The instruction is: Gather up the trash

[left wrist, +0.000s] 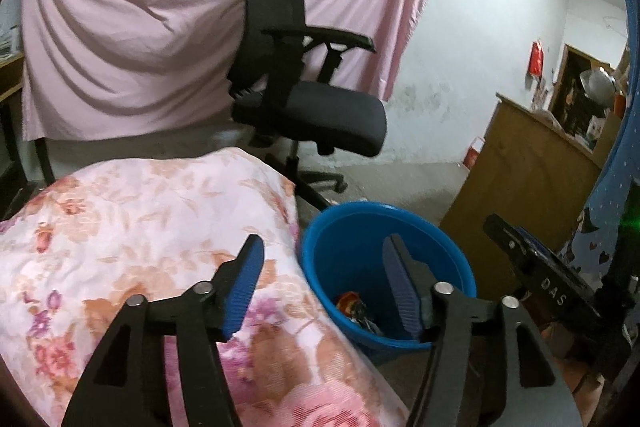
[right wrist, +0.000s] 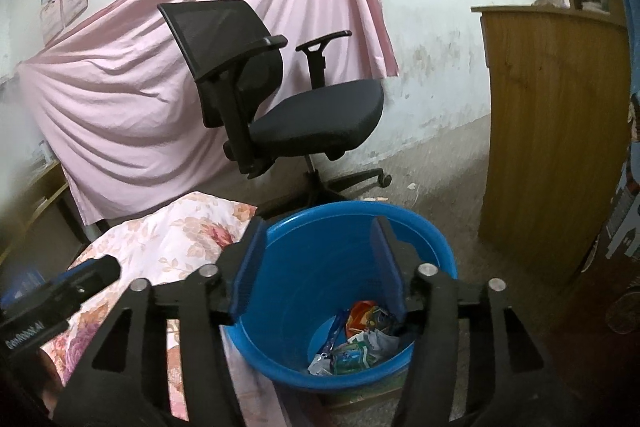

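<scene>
both grippers hang over the blue bucket (right wrist: pixel 344 227) with nothing held. the right gripper (right wrist: pixel 316 267) points down into the bucket's mouth, its fingers (right wrist: pixel 248 267) spread wide and bare, and straight below them the trash (right wrist: pixel 356 339) lies at the bottom: crumpled wrappers in red, blue and white. that line-up suits a drop, since anything let go there would fall inside and not on the floor. the left gripper (left wrist: pixel 324 283) sits further to the side, its fingers (left wrist: pixel 246 287) also wide and empty, one over the flowered cloth (left wrist: pixel 140 227) and the other over the bucket, where a few wrappers show. the bucket stands on the floor just beside the flowered cloth, within reach of both hands. a black office chair (right wrist: pixel 280 87) stands behind it, before a pink sheet (right wrist: pixel 120 87)
</scene>
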A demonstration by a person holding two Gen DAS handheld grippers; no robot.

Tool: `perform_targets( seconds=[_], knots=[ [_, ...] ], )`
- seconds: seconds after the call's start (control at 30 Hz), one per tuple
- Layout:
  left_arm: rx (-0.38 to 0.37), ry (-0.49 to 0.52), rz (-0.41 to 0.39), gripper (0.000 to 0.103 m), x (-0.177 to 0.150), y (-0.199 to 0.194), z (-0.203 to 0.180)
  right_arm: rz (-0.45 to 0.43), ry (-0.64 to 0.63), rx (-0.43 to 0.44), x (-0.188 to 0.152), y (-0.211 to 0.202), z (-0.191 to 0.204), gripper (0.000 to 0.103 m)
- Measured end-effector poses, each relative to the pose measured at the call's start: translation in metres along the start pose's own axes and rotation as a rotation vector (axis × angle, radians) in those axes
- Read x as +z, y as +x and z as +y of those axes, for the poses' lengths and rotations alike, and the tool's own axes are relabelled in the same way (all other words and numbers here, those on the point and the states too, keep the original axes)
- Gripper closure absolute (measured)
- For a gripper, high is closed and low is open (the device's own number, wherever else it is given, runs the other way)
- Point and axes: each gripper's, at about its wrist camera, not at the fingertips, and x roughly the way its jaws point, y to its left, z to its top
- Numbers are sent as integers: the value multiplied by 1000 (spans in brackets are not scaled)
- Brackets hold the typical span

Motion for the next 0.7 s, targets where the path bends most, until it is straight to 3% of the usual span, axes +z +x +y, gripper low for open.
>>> perform_targets(
  seconds=[0.03,0.1,0.2,0.7],
  knots=[
    [2,-7,-11,37,-1,-5,3,-8,-9,-5,-1,-3,3,20],
    [14,-22,-41,17,-3,-16,9,-29,-22,-13,-4,-12,7,12],
    [30,-42,-97,9,-9,-33,19,-60,-42,-22,-10,-24,15,3],
    [98,-46,-205,3,-41,-112,49,-225,-73,6,-51,-89,40,0]
  ],
)
